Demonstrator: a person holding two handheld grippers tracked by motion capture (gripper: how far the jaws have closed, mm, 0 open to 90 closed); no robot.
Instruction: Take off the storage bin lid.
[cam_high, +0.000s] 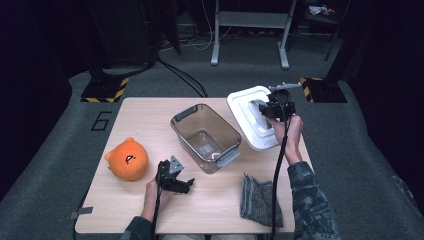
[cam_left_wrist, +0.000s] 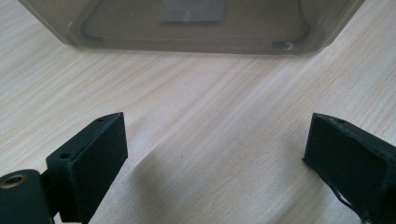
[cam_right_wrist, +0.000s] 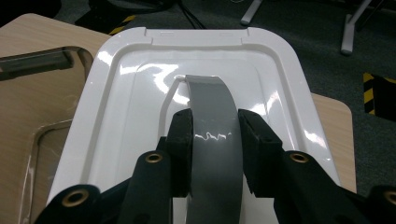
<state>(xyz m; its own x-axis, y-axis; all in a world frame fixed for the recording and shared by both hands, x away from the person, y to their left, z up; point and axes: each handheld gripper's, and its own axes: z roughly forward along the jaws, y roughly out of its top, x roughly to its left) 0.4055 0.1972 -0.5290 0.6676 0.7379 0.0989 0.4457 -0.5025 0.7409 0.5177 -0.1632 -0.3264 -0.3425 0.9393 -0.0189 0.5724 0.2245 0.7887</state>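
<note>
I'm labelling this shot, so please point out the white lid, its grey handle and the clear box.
white lid (cam_right_wrist: 116, 107), right gripper view, on its glossy top left of the handle
grey handle (cam_right_wrist: 212, 116), right gripper view, on the arch between the tongs
clear box (cam_high: 186, 116), high view, on its far rim

The lid (cam_right_wrist: 140, 93) is glossy white plastic, its grey handle (cam_right_wrist: 212, 140) smooth and shiny between matt black fingers (cam_right_wrist: 180, 140). The storage box (cam_high: 205, 136) is clear, smoke-tinted plastic with grey latches. The surface (cam_left_wrist: 196, 116) is pale, matt wood grain. The orange toy (cam_high: 127, 159) looks soft plush; the grey cloth (cam_high: 259, 199) looks rough and woven.
</note>
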